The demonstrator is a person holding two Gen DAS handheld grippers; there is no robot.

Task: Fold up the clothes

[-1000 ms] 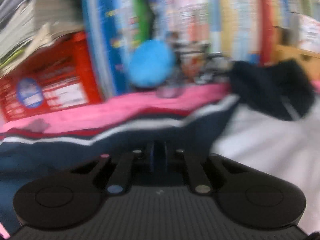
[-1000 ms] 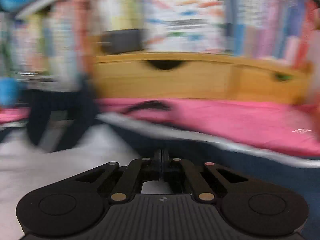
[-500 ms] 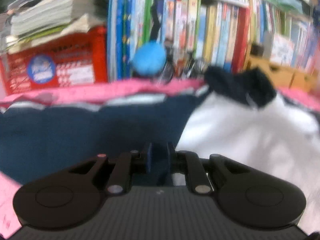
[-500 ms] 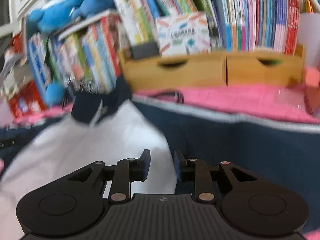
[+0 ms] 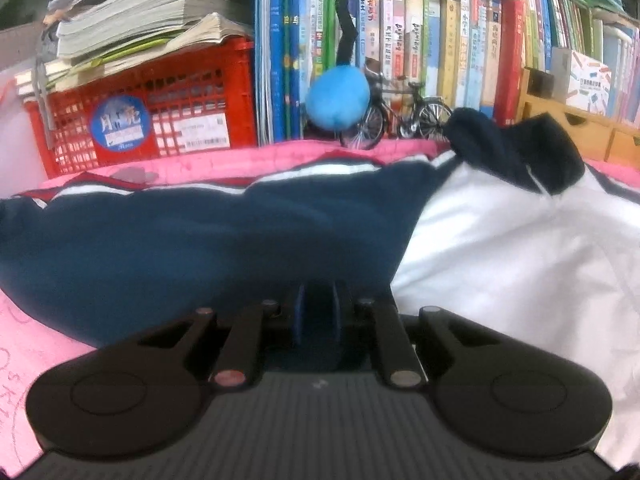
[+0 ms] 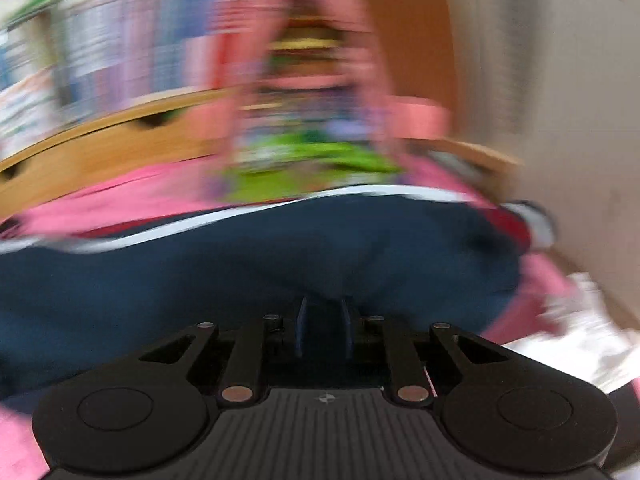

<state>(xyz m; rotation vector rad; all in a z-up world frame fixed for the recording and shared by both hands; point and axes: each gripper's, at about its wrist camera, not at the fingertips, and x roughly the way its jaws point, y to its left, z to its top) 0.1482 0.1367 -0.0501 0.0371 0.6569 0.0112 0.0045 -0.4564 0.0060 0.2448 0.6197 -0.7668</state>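
- The jacket (image 5: 208, 240) lay spread across the pink cover (image 5: 192, 164) on the desk, its navy sleeve running along the near side and its white body (image 5: 512, 248) bunched toward the right.
- Its dark collar (image 5: 516, 152) stood up near the back edge of the desk, close to the books.
- A white and red stripe (image 5: 320, 170) edged the far side of the navy cloth in my left view.
- My left gripper (image 5: 318, 316) had its fingers (image 5: 298, 312) set a little apart with navy cloth lying between them; I could not tell whether they pinched it or had let go.
- My right gripper (image 6: 324, 328) showed the same: fingers (image 6: 302, 330) a little apart, navy cloth (image 6: 280, 264) pressed against them, and the view too blurred for me to judge the grip.
- Along the back edge in the left view stood a red crate (image 5: 148, 116) with stacked papers (image 5: 136, 28) on top, then upright books (image 5: 432, 44).
- A blue plush ball (image 5: 338, 98) and a small model bicycle (image 5: 400, 120) sat at the back edge in front of the books.
- Wooden drawers (image 5: 576, 128) stood at the back right; in the right view they were a smear (image 6: 120, 144).
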